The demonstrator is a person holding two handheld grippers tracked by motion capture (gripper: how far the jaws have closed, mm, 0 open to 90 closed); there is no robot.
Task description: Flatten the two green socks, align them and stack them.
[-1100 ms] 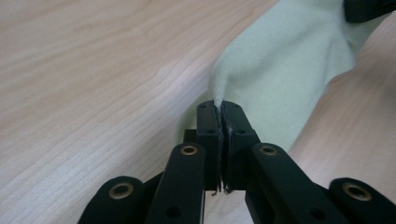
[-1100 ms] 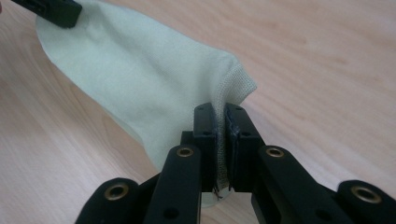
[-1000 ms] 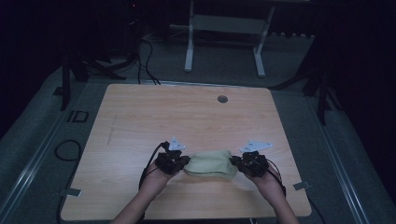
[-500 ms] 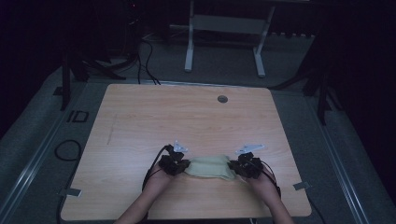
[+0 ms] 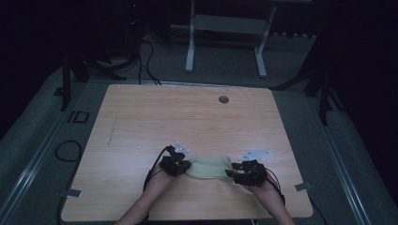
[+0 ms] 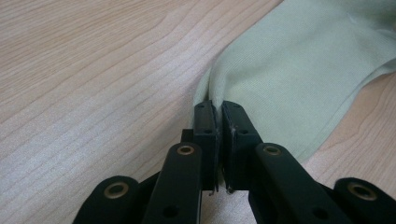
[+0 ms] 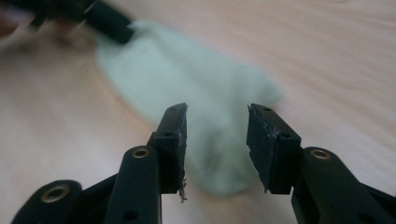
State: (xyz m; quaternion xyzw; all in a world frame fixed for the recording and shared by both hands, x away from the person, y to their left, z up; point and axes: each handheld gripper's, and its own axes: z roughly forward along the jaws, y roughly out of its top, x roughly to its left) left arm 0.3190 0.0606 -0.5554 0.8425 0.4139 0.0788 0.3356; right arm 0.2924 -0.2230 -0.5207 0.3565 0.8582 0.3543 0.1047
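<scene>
A pale green cloth (image 5: 209, 168) lies flat on the wooden table (image 5: 187, 122) near its front edge. My left gripper (image 5: 184, 166) is shut on the cloth's left end; in the left gripper view the pads pinch a fold of the cloth (image 6: 289, 70) at the left gripper (image 6: 218, 108). My right gripper (image 5: 233, 171) is at the cloth's right end. Its jaws have just been opening and stand apart in the right gripper view, the right gripper (image 7: 215, 122) over the cloth (image 7: 196, 84) without pressing it. The left gripper (image 7: 107, 21) shows blurred at the cloth's far end.
A round grommet hole (image 5: 224, 99) sits near the table's far edge. Behind the table stands a white metal frame (image 5: 225, 28), and cables (image 5: 145, 56) lie on the grey floor. Dark stands flank the table on both sides.
The cloth has come down from a raised, stretched hold to lie flat on the table. Both hands moved slightly toward the front edge. The right gripper's jaws have parted and let go of the cloth.
</scene>
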